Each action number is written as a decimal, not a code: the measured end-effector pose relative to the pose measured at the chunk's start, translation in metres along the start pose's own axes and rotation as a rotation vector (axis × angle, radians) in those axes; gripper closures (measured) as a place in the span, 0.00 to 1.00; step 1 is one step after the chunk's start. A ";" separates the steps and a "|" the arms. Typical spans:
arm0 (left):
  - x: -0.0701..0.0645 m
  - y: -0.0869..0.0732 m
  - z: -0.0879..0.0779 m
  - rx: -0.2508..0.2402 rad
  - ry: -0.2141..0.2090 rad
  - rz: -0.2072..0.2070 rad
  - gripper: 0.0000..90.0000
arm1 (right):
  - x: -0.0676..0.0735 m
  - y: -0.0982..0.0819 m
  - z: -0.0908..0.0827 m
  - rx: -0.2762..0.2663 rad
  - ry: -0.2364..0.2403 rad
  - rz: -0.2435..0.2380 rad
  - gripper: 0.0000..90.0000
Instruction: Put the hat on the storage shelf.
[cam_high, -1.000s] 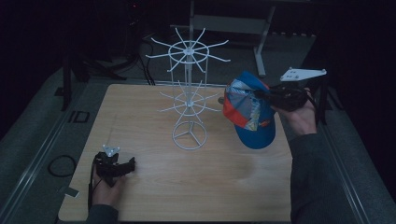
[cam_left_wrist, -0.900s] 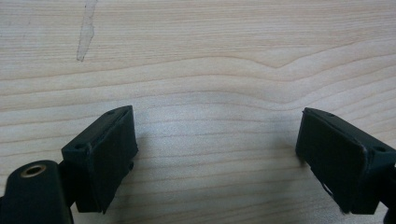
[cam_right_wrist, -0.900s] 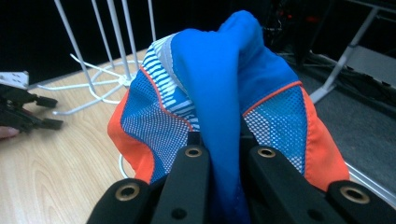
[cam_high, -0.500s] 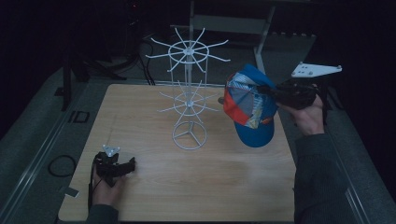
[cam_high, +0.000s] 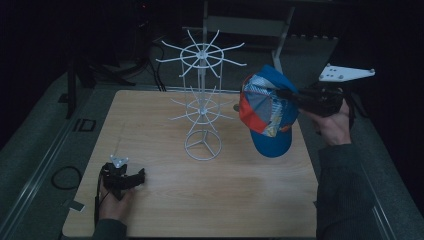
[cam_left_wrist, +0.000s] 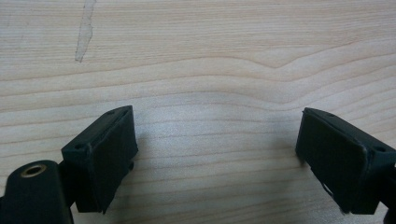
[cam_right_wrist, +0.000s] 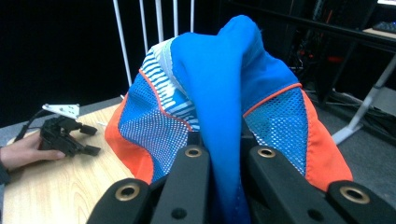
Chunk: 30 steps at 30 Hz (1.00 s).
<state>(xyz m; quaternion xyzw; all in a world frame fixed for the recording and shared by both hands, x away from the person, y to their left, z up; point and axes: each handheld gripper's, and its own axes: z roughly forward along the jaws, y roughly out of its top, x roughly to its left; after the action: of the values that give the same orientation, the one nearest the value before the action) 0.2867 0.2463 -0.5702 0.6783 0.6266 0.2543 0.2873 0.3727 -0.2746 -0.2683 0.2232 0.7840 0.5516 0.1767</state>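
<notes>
Near the table's (cam_high: 165, 200) front-left corner the left gripper (cam_high: 125, 177) rests low over bare wood, jaws spread wide and empty. Toward the back, at the middle, stands a white wire rack (cam_high: 202, 107). Above the right edge the right gripper (cam_high: 295, 100) pinches a blue-and-orange cap (cam_high: 267, 117) in mid-air. The thin fabric fold could slip free, or the brim could snag a rack arm and tip it.

Only readable mark: "ID" in dark letters on the grey surface (cam_high: 85, 125) just off the desk's (cam_high: 165, 200) left edge, far half. Nothing legible on the cap (cam_high: 267, 112), the wire rack (cam_high: 202, 107) or either hand-held gripper.
</notes>
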 end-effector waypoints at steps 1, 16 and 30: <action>0.000 0.000 0.000 0.000 0.000 0.000 0.14 | 0.000 0.001 -0.001 -0.005 0.004 0.000 0.99; 0.000 0.000 0.000 -0.001 0.000 0.001 0.14 | 0.002 0.006 -0.006 -0.038 0.034 0.010 0.99; 0.000 0.000 0.000 -0.001 -0.001 0.002 0.14 | 0.008 0.018 -0.017 -0.088 0.065 0.006 0.99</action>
<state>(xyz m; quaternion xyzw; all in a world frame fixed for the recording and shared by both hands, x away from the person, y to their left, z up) 0.2867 0.2463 -0.5703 0.6790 0.6256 0.2547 0.2876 0.3597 -0.2782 -0.2464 0.1995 0.7636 0.5931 0.1591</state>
